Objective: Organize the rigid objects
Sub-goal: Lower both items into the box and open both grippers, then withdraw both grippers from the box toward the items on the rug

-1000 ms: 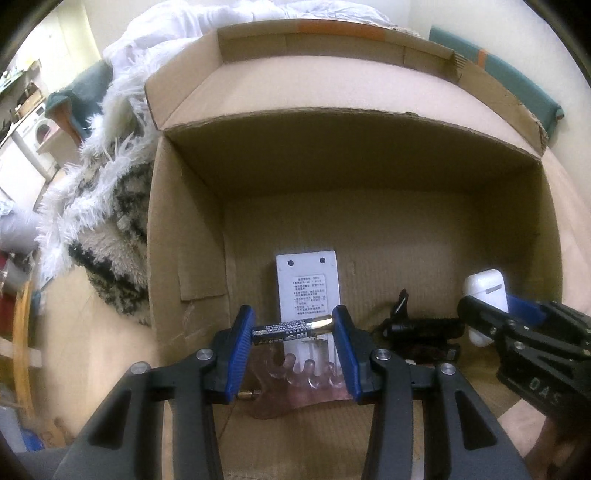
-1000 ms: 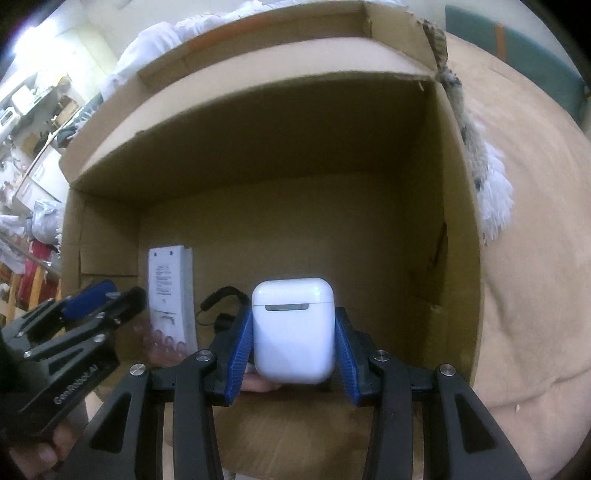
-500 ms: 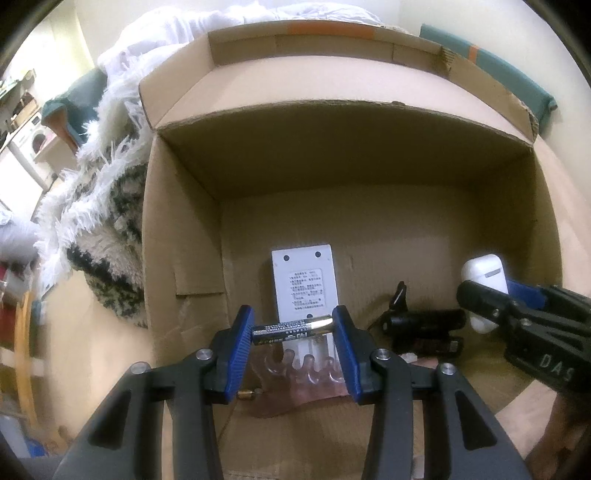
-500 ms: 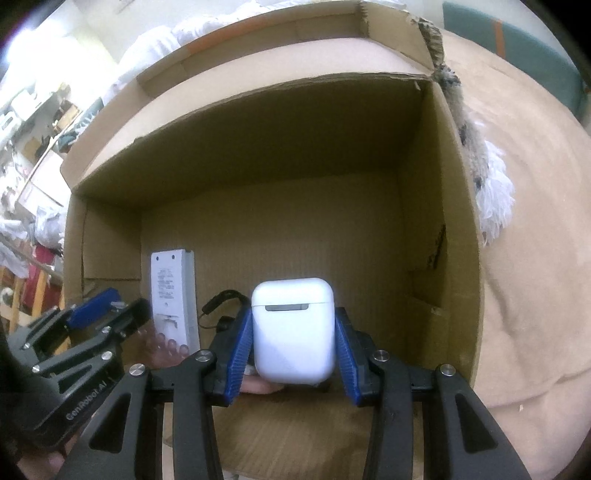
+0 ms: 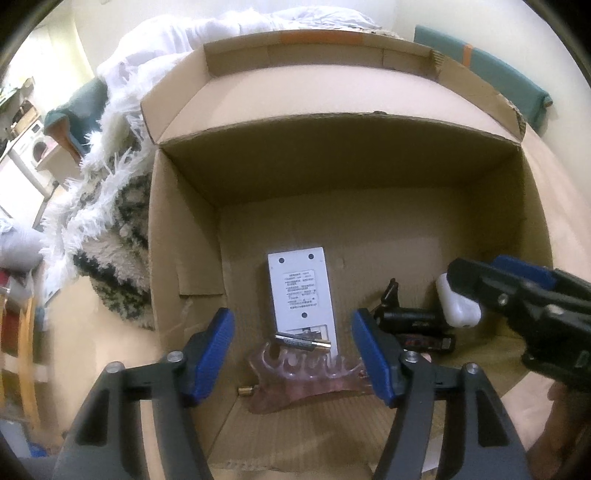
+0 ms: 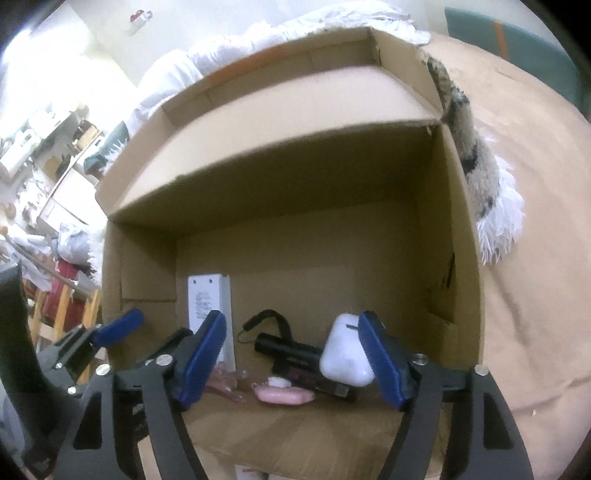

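Both grippers, left (image 5: pixel 291 349) and right (image 6: pixel 291 354), just opened over the box (image 5: pixel 184 236), battery (image 5: pixel 301 341) and white case (image 6: pixel 341 354) loose inside.

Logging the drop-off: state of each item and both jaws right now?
Left gripper: jaws just opened, nothing between the pads.
Right gripper: jaws just opened, apart.
Battery: released, lying on the white remote.
Earbud case: lid shut, let go, tilted against the black gadget.
Cardboard box: flaps open.

Pale walls (image 5: pixel 110 33), shaggy white rug (image 5: pixel 103 192), washing machine (image 5: pixel 35 149), cluttered shelves (image 6: pixel 44 147).
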`<move>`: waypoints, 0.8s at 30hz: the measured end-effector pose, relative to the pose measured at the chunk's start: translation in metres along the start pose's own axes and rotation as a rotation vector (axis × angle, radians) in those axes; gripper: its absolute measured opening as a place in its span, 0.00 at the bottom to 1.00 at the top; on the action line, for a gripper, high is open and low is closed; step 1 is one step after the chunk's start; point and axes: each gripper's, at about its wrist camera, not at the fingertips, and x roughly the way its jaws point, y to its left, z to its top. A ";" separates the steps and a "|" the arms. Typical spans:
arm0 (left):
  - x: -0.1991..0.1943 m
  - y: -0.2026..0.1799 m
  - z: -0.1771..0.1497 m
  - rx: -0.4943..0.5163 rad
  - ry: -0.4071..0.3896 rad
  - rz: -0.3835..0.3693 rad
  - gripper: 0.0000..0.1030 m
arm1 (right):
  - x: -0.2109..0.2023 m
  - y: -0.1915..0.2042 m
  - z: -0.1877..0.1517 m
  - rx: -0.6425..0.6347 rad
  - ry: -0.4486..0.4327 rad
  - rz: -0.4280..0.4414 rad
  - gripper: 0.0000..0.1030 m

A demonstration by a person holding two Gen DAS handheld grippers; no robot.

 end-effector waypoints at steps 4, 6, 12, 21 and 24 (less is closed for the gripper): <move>-0.005 0.002 0.000 -0.008 -0.002 0.008 0.62 | -0.002 0.000 -0.001 0.014 -0.003 0.008 0.79; -0.011 0.003 -0.001 -0.023 -0.015 0.012 0.62 | -0.005 0.000 0.000 0.015 -0.016 0.000 0.79; -0.029 0.014 0.000 -0.089 -0.047 0.024 0.63 | -0.017 -0.001 0.000 0.037 -0.055 -0.039 0.79; -0.058 0.014 -0.017 -0.076 -0.084 0.007 0.63 | -0.034 -0.005 -0.012 0.063 -0.062 -0.035 0.79; -0.063 0.013 -0.029 -0.062 -0.068 -0.045 0.63 | -0.040 -0.003 -0.018 0.058 -0.062 -0.037 0.79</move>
